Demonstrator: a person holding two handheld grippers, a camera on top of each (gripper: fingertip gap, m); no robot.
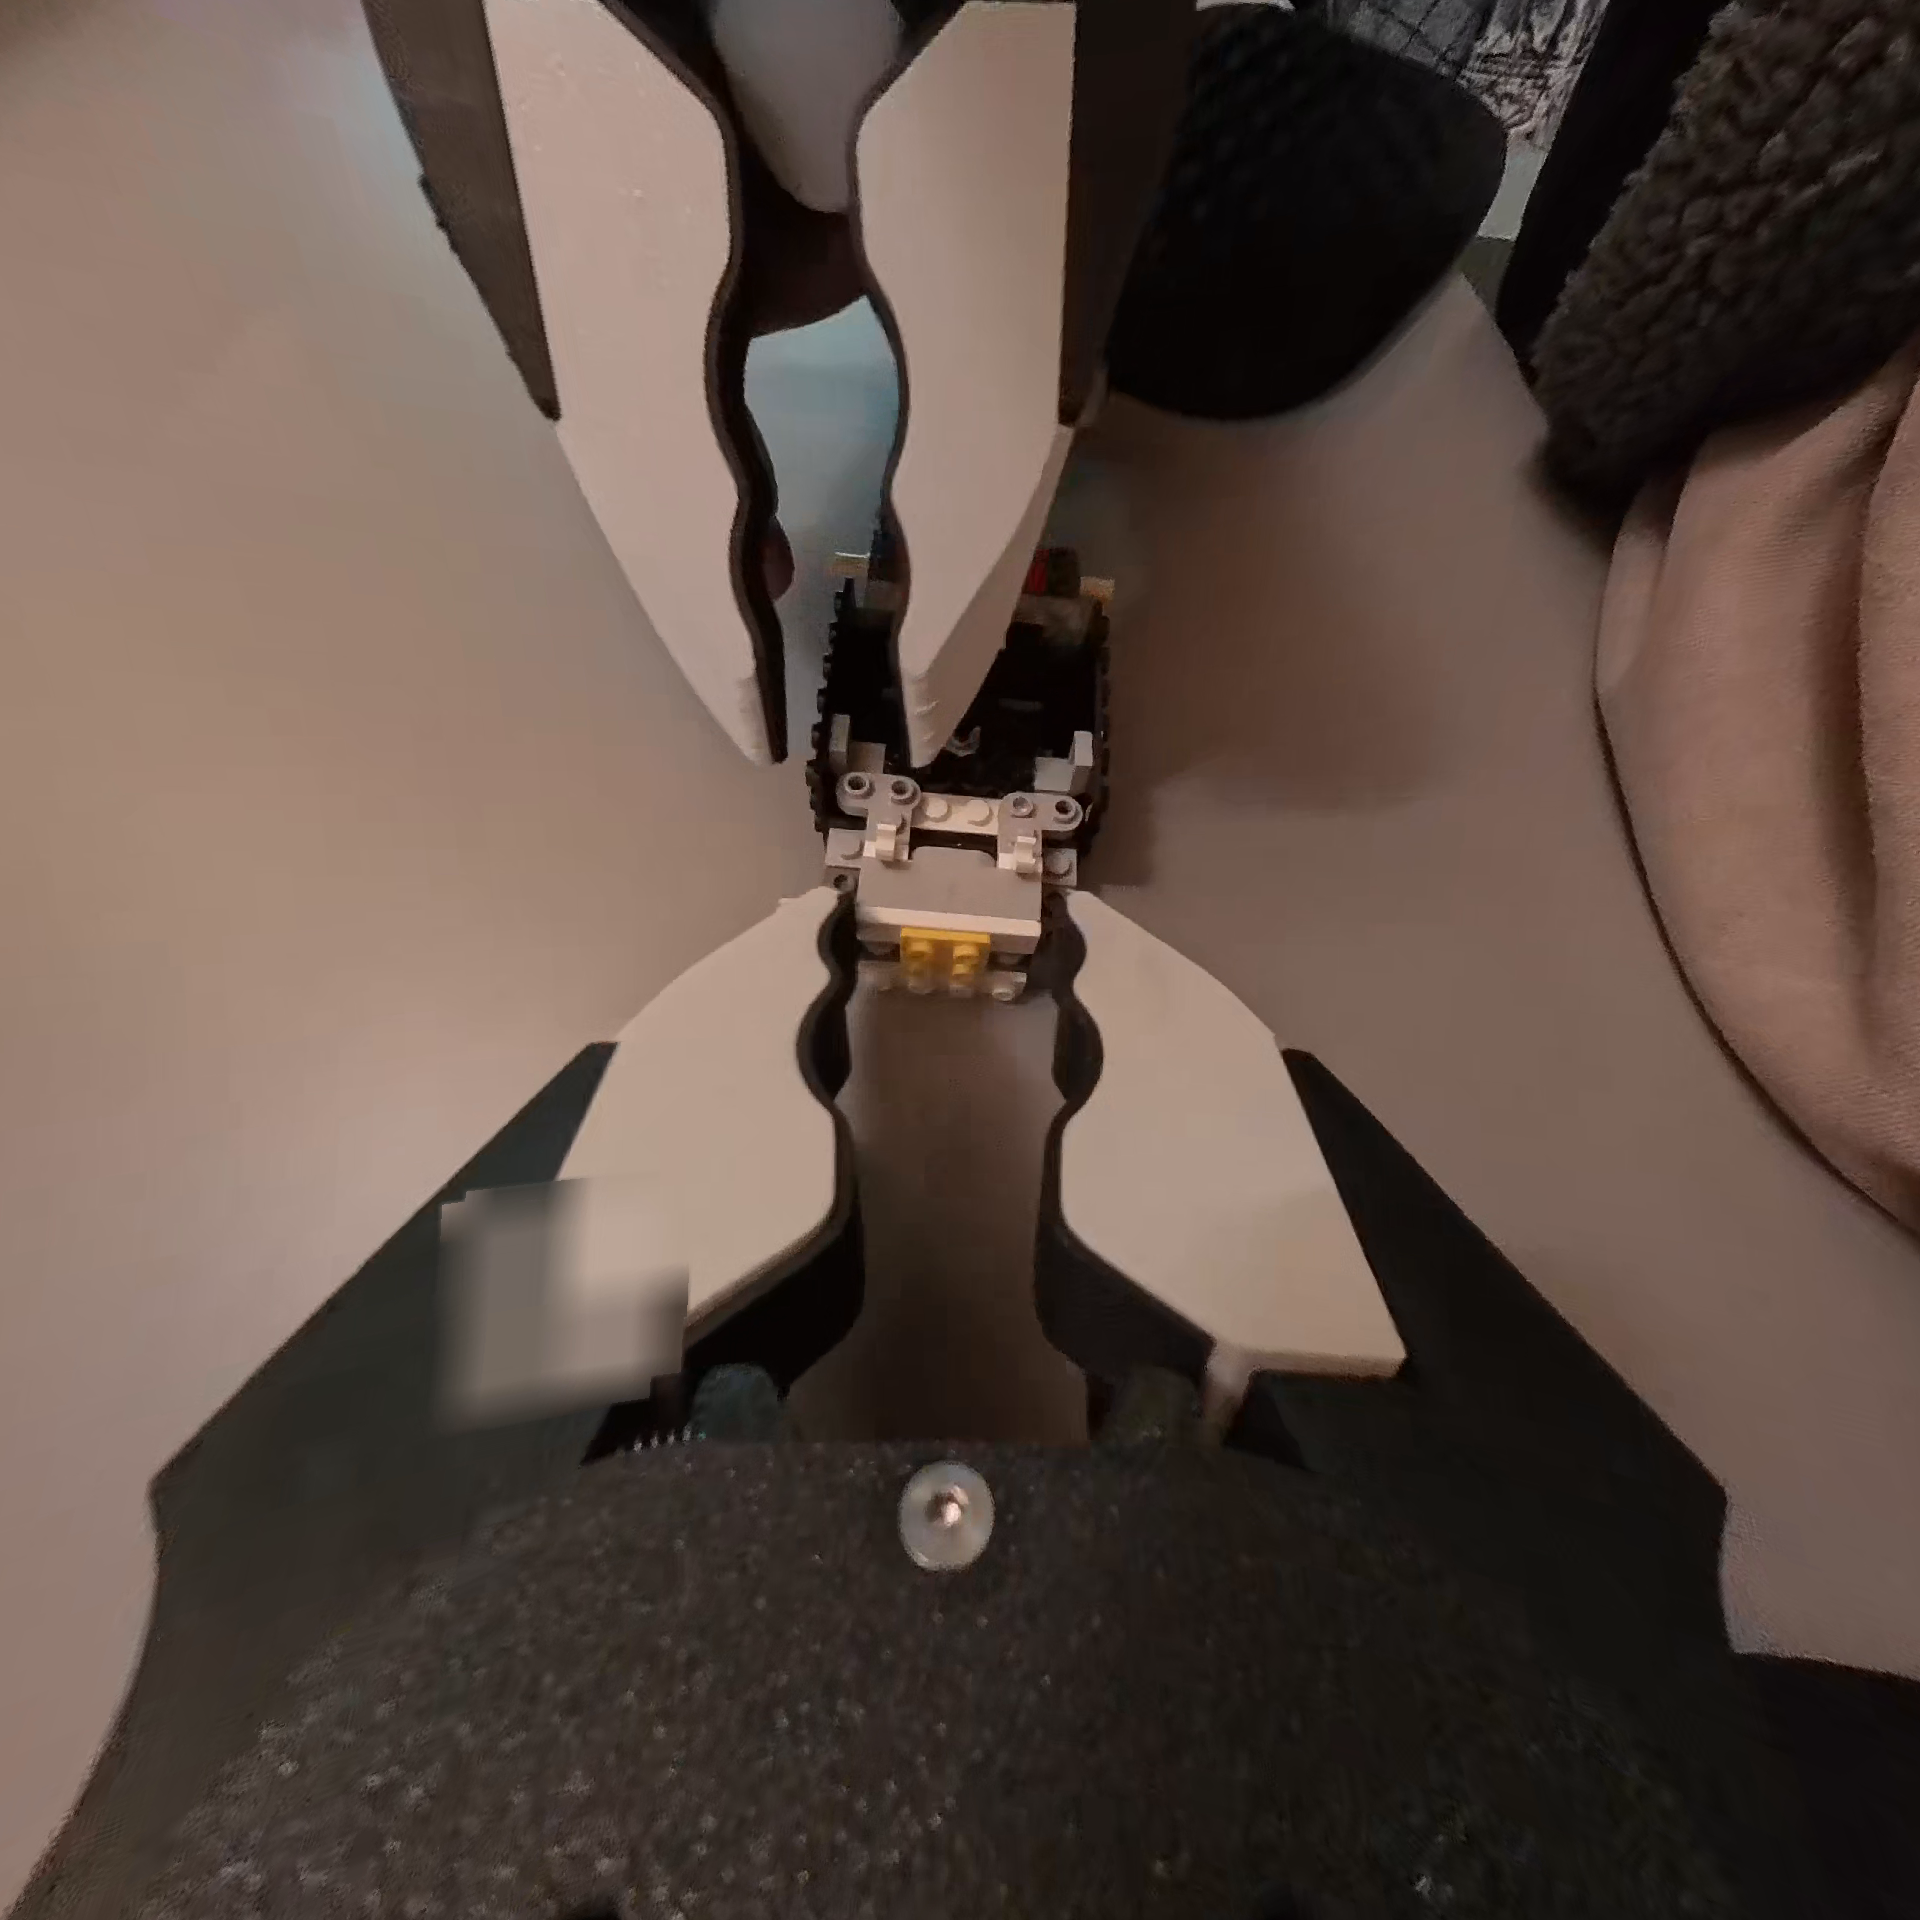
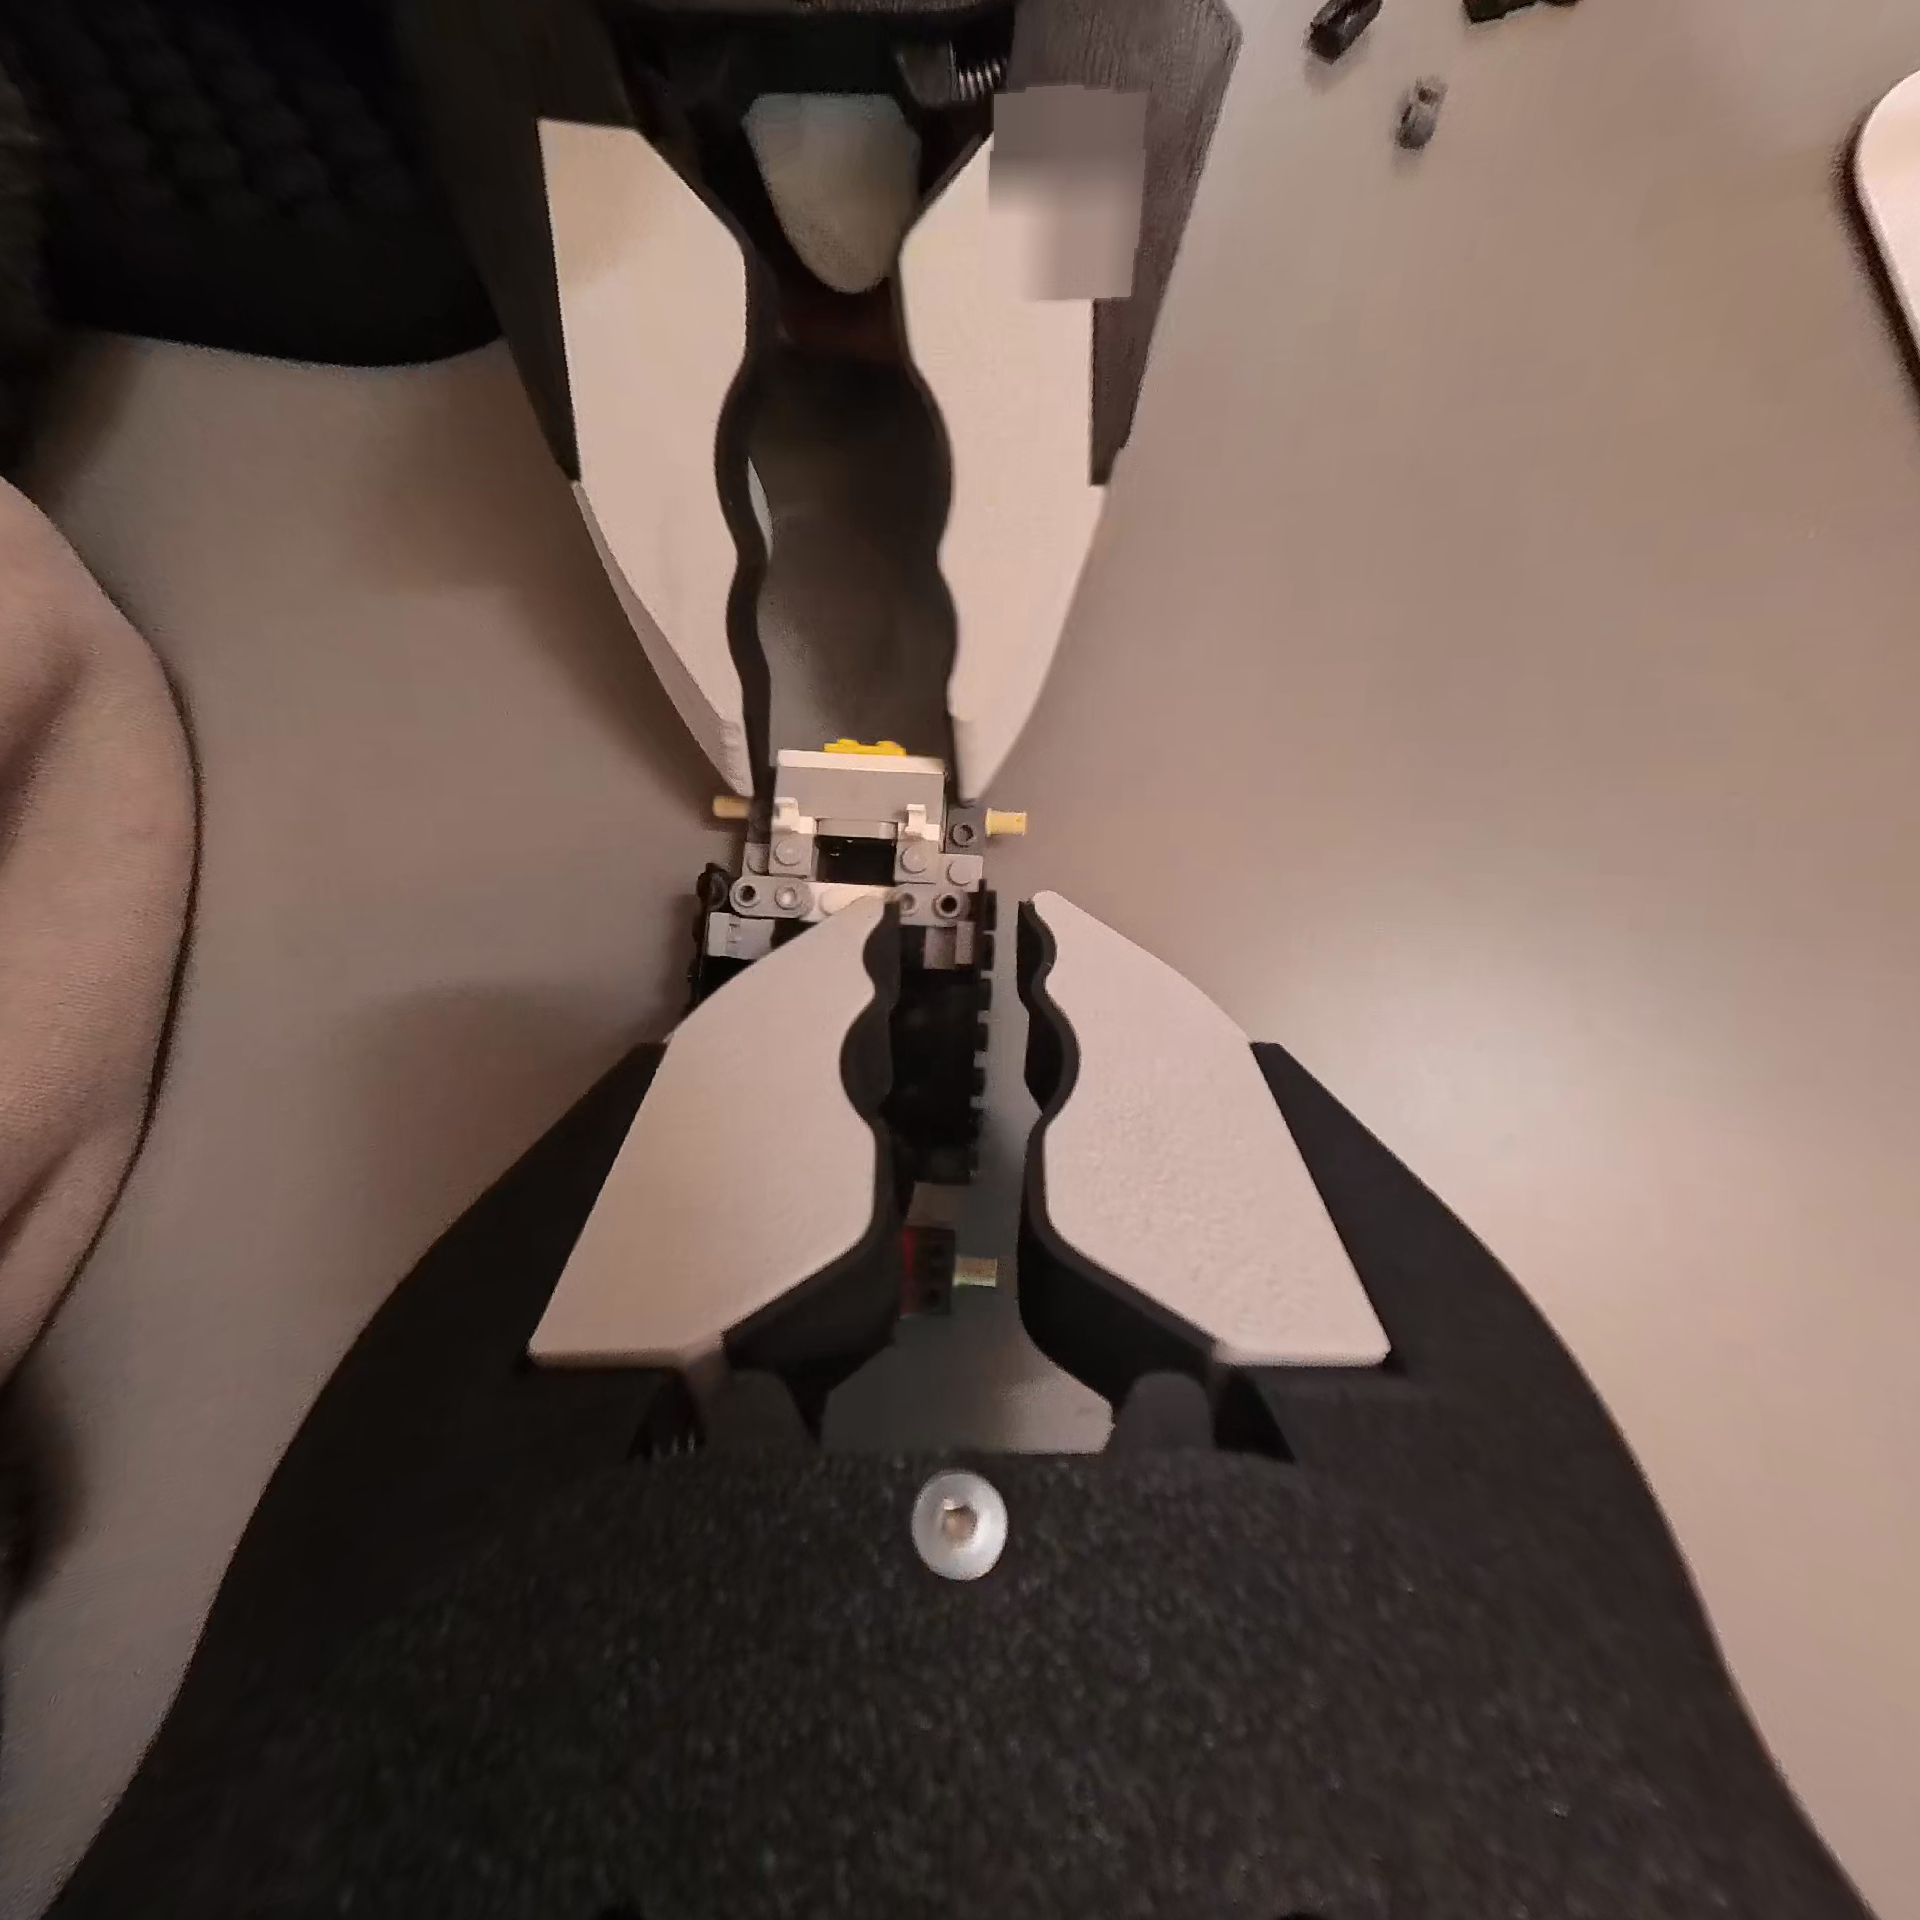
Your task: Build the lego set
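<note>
- In the left wrist view, the left gripper (image 1: 948,940) was seen closed on the near end of the lego model (image 1: 951,831), its two white fingertips pressed against either side of a grey block with a small yellow plate (image 1: 943,954) on its near face.
- The lego model was held just above or on the pale table (image 1: 312,727); which of the two could not be told.
- The right gripper (image 1: 842,717) was seen coming in from the far side, one finger set down inside the model's black body and the other outside its left wall, with a gap between them.
- A dark rounded object (image 1: 1309,239) lay far right, and pinkish fabric (image 1: 1766,831) filled the right edge.
- In the right wrist view, the right gripper (image 2: 956,914) was seen with its jaws apart, straddling the model's black toothed side wall (image 2: 971,1039); whether that wall was pinched could not be told.
- The lego model (image 2: 862,831) lay between the two grippers, its grey hinged part far and a red piece (image 2: 928,1262) near.
- The left gripper (image 2: 857,774) was seen at the far side, clamped on the grey block.
- Small dark loose pieces (image 2: 1418,104) lay far right on the table (image 2: 1455,727).
</note>
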